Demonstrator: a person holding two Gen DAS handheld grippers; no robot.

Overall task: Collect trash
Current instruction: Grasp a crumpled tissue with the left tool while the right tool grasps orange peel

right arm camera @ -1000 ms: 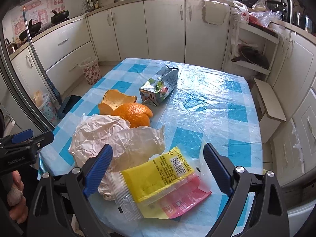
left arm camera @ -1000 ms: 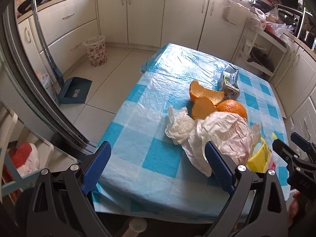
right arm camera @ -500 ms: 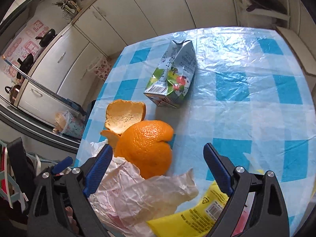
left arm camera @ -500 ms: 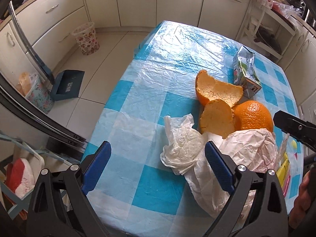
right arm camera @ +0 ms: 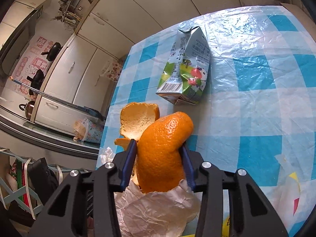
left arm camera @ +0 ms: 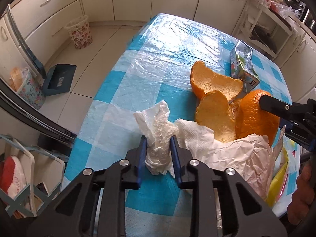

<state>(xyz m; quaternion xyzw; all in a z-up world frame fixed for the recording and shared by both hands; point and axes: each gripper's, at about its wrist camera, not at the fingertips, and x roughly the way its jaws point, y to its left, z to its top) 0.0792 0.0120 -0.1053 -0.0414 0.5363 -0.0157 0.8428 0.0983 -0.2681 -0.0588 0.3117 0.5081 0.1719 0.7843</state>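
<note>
My left gripper (left arm camera: 158,148) is shut on a crumpled white tissue (left arm camera: 158,136) lying on the blue checked tablecloth (left arm camera: 158,59). My right gripper (right arm camera: 159,154) is shut on a large orange peel (right arm camera: 162,150); it also shows in the left wrist view (left arm camera: 254,114). More peel pieces (left arm camera: 215,98) lie beside it. A crumpled beige paper (left arm camera: 241,158) lies under both grippers. A flattened milk carton (right arm camera: 185,75) lies farther along the table. A yellow wrapper (left arm camera: 280,179) peeks out at the right.
A floral waste basket (left arm camera: 80,32) stands on the floor by the cabinets, far left of the table. A blue dustpan (left arm camera: 58,79) and a floral bin with a bag (left arm camera: 25,86) sit on the floor nearer. White cabinets ring the room.
Both grippers moved forward and down and closed: the left onto the white tissue, the right onto the orange peel. Both were open before.
</note>
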